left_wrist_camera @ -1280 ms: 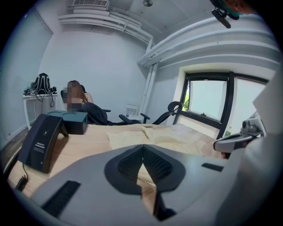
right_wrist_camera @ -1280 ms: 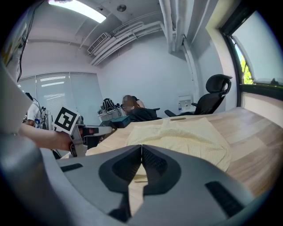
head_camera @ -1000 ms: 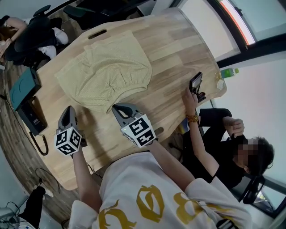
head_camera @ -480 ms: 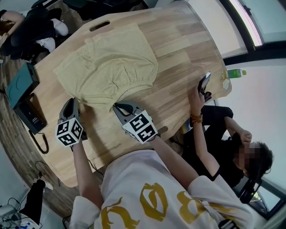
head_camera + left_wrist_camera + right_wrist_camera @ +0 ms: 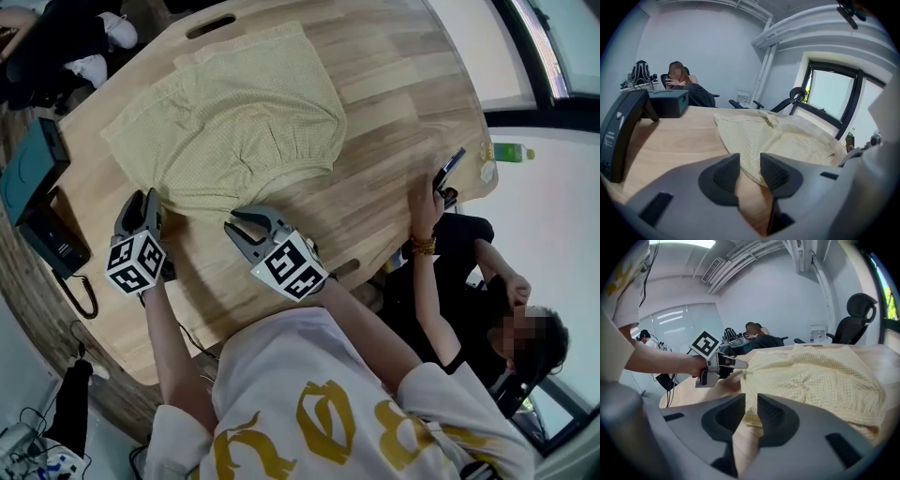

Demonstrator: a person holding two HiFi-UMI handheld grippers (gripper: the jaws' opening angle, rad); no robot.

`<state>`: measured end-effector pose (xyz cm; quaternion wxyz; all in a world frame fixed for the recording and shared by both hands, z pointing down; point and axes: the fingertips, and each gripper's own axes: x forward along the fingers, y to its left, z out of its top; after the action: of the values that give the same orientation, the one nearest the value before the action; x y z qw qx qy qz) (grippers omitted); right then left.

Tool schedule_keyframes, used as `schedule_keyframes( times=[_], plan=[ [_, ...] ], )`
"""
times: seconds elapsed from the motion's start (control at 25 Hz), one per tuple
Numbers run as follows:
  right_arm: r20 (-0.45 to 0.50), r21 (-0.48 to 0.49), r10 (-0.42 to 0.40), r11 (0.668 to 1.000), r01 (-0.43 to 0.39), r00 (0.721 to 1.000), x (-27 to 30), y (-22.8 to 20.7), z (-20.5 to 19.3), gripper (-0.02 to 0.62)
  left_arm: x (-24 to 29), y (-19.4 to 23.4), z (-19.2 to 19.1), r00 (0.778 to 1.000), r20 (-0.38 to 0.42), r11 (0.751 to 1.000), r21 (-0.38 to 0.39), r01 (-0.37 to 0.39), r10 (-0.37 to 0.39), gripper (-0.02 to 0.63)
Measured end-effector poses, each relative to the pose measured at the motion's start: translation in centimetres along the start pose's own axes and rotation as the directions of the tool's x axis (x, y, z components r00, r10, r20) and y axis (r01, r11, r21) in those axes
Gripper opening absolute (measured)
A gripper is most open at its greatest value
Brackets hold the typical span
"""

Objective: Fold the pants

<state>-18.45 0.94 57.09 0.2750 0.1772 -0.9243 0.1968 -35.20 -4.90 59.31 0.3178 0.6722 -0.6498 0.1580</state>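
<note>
Pale yellow pants [image 5: 234,122] lie spread on the wooden table [image 5: 394,84], waistband toward me. My left gripper [image 5: 148,208] is at the near left corner of the cloth, its jaws opening; in the left gripper view [image 5: 750,169] the cloth's edge [image 5: 754,145] shows in the gap just past the tips, unpinched. My right gripper [image 5: 246,223] is at the near hem, its jaws also opening a little. In the right gripper view [image 5: 751,417] the hem [image 5: 752,420] lies between the tips, and the pads do not press on it.
A dark teal box [image 5: 28,169] and a black corded device [image 5: 56,246] sit at the table's left edge. A seated person at the right holds a phone [image 5: 450,169] over the table's edge. A green bottle [image 5: 511,150] stands beyond. Another person [image 5: 677,77] sits far back.
Both grippers have sunk toward the table at the near edge of the pants. Their jaws, shut a moment ago, now stand slightly apart.
</note>
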Motion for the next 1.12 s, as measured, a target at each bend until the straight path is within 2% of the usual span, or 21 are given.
schedule_keyframes(
  times=[0.2,0.36,0.52,0.68,0.76,0.88,1.08,1.12],
  plan=[
    [-0.057,-0.064,0.006,0.998,-0.009,0.998,1.1,0.1,-1.3,0.077,0.7,0.2,-0.2,1.000,-0.019,0.999,-0.033,0.007,-0.008,0.166],
    [-0.078,-0.127,-0.019,0.992,0.009,0.997,1.8,0.0,-1.9,0.114,1.4,1.1,0.5,1.000,-0.005,1.000,-0.012,-0.024,0.024,0.183],
    [-0.115,-0.132,-0.031,0.991,0.015,0.993,2.4,0.0,-2.9,0.118,2.0,2.1,0.6,0.998,-0.028,0.998,0.011,-0.061,0.061,0.183],
    [-0.108,-0.129,-0.028,0.992,0.014,0.994,2.5,-0.2,-2.9,0.118,2.4,2.6,0.5,0.994,-0.063,0.996,0.003,-0.093,0.093,0.183],
    [-0.106,-0.127,-0.025,0.992,0.011,0.994,2.4,-0.3,-2.9,0.118,2.7,2.5,0.3,0.990,-0.089,0.994,0.042,-0.103,0.107,0.180],
    [-0.108,-0.124,-0.027,0.992,0.013,0.994,2.5,-0.4,-2.9,0.098,3.1,2.1,0.1,0.987,-0.116,0.989,0.108,-0.097,0.109,0.135],
    [-0.117,-0.151,-0.051,0.988,0.033,0.992,2.6,-0.8,-2.6,0.040,3.7,1.5,0.3,0.987,-0.147,0.992,0.117,-0.046,0.063,0.025],
    [-0.117,-0.158,-0.054,0.987,0.035,0.992,2.6,-0.7,-2.5,0.038,3.8,1.4,0.4,0.987,-0.149,0.991,0.124,-0.047,0.065,0.023]
  ],
)
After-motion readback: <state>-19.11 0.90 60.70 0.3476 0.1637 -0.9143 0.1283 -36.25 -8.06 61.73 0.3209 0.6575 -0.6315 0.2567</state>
